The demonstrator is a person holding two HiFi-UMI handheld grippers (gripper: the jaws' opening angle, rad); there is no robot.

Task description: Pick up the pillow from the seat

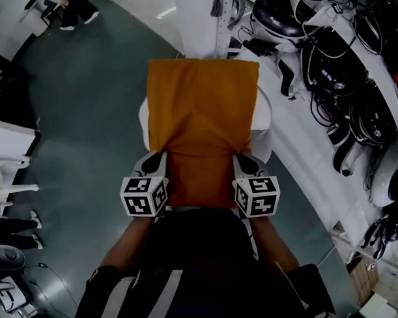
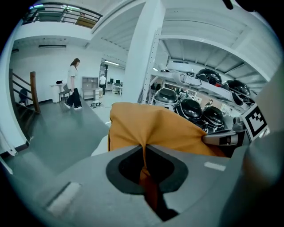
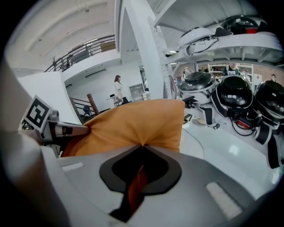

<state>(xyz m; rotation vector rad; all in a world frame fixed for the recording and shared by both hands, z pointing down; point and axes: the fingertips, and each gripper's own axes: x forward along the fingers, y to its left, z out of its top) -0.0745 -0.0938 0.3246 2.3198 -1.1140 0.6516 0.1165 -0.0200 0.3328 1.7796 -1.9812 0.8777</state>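
An orange pillow hangs in the air, lifted clear above a white seat whose rim shows at both sides. My left gripper is shut on the pillow's near left corner, and its own view has the orange cloth pinched between the jaws. On the near right corner my right gripper is shut too, with the fabric bunched into its jaws. The pillow stretches between the two grippers and away from me.
A white pillar stands just beyond the seat. To the right runs a white shelf loaded with black-and-white helmets and cables. Grey floor lies to the left, with a white table. A person walks far off.
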